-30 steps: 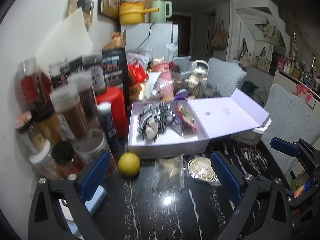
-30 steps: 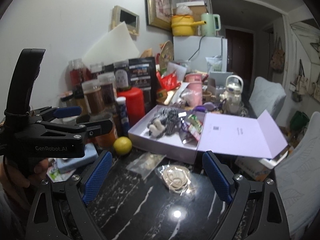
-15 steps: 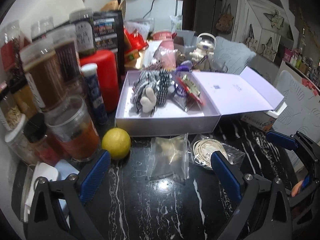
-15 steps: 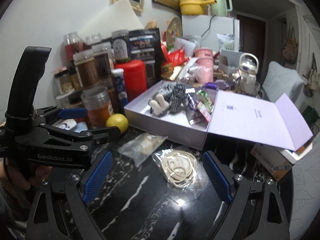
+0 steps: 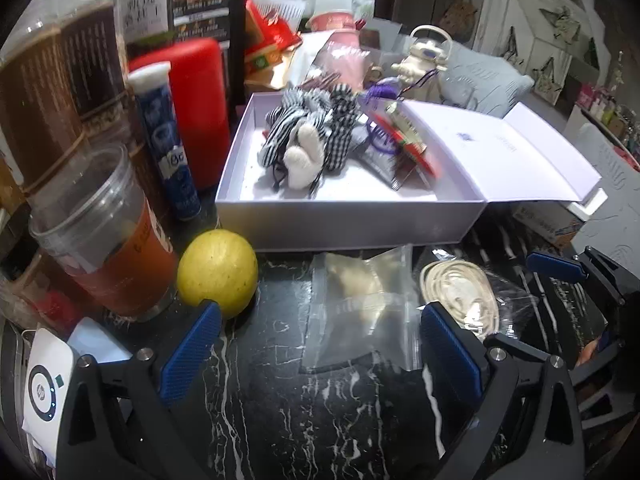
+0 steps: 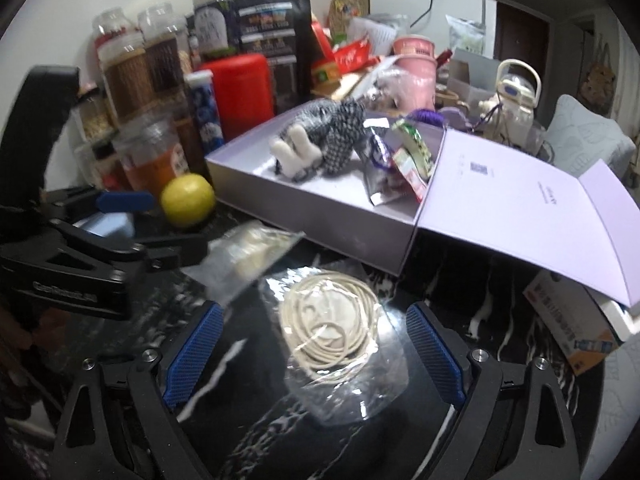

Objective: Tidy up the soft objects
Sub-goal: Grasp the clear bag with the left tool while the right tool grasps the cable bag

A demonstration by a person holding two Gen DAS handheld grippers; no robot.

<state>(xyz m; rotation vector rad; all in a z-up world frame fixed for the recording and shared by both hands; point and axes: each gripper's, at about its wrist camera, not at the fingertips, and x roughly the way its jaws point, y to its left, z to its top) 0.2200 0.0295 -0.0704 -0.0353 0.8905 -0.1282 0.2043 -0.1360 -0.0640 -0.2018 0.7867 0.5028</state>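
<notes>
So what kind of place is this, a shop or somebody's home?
Most likely a lived-in home, a kitchen or dining corner. A black marble-look table is crowded with food jars, a lemon and an open lilac box, with a cushioned chair behind.

The table (image 5: 280, 420) is black with white marble veins; the open box (image 5: 348, 220) is pale lilac; the plush toy (image 5: 312, 136) in it wears black-and-white stripes and checks, with cream paws; the round fruit (image 5: 218, 278) is yellow; the canister (image 5: 198, 108) is red; the tube (image 5: 168, 148) is blue with a white cap; the coiled cord (image 6: 330, 326) is cream in a clear bag; both grippers' pads (image 6: 194, 354) are blue on black frames.
</notes>
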